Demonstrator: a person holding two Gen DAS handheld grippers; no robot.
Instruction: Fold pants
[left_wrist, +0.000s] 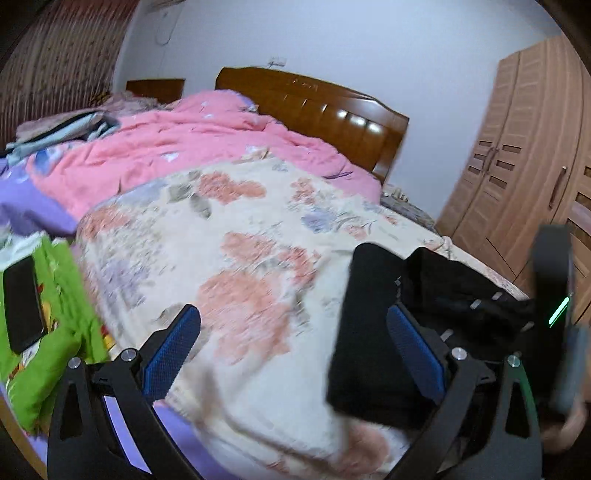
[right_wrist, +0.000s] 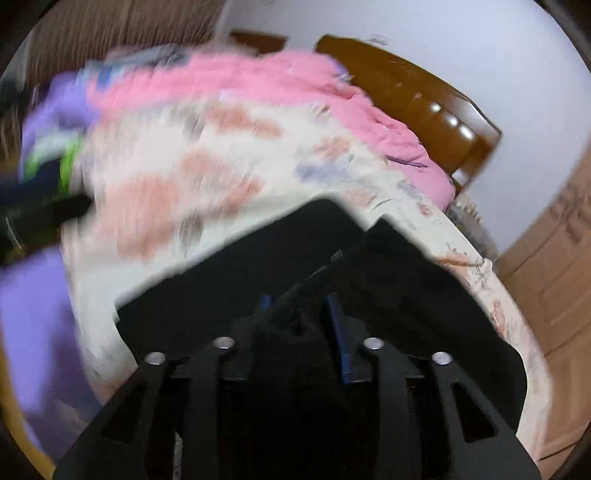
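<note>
Black pants (left_wrist: 369, 295) lie as a folded stack on the floral blanket (left_wrist: 240, 240), near the bed's right edge. In the left wrist view my left gripper (left_wrist: 293, 332) is open; its right finger (left_wrist: 413, 347) overlaps the stack's near-left part and nothing is between the pads. Beyond the stack, a green light (left_wrist: 557, 306) marks the blurred body of the right gripper. In the right wrist view my right gripper (right_wrist: 301, 314) is low over the pants (right_wrist: 240, 266). A bunch of their black cloth fills the gap between its blue pads (right_wrist: 341, 332).
A pink quilt (left_wrist: 184, 147) is heaped toward the wooden headboard (left_wrist: 314, 107). A green cushion (left_wrist: 66, 295) with a dark phone (left_wrist: 22, 299) on it lies at the left, with piled clothes (left_wrist: 66, 129) farther back. A wooden wardrobe (left_wrist: 517, 166) stands to the right of the bed.
</note>
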